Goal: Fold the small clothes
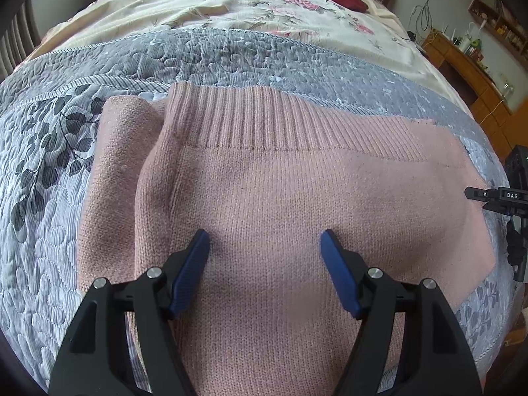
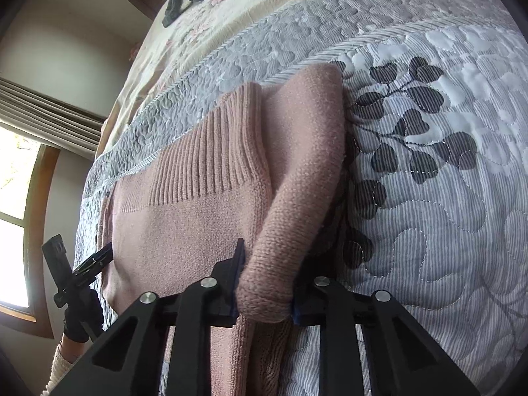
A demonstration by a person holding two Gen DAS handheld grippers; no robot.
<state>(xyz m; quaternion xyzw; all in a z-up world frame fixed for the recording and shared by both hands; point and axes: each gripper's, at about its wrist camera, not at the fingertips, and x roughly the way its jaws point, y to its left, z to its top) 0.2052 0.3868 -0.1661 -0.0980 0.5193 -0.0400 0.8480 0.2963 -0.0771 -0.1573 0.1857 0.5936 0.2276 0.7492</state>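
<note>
A pink sweater (image 1: 270, 191) lies flat on the grey quilt (image 1: 43, 198) of a bed, its ribbed collar (image 1: 250, 118) pointing away and one sleeve (image 2: 297, 178) folded in along the side. The left gripper (image 1: 265, 254) hovers over the middle of the body with its blue fingers (image 1: 194, 264) spread and holding nothing. The right gripper (image 2: 267, 283) has its fingers set wide on either side of a thick roll of that folded sleeve edge; whether they press the roll I cannot tell. The step in hand looks like bringing the side panel over. To do it well, the right should catch both layers of the roll, lift low, and lay the edge straight along the collar line while the left pins the body.
</note>
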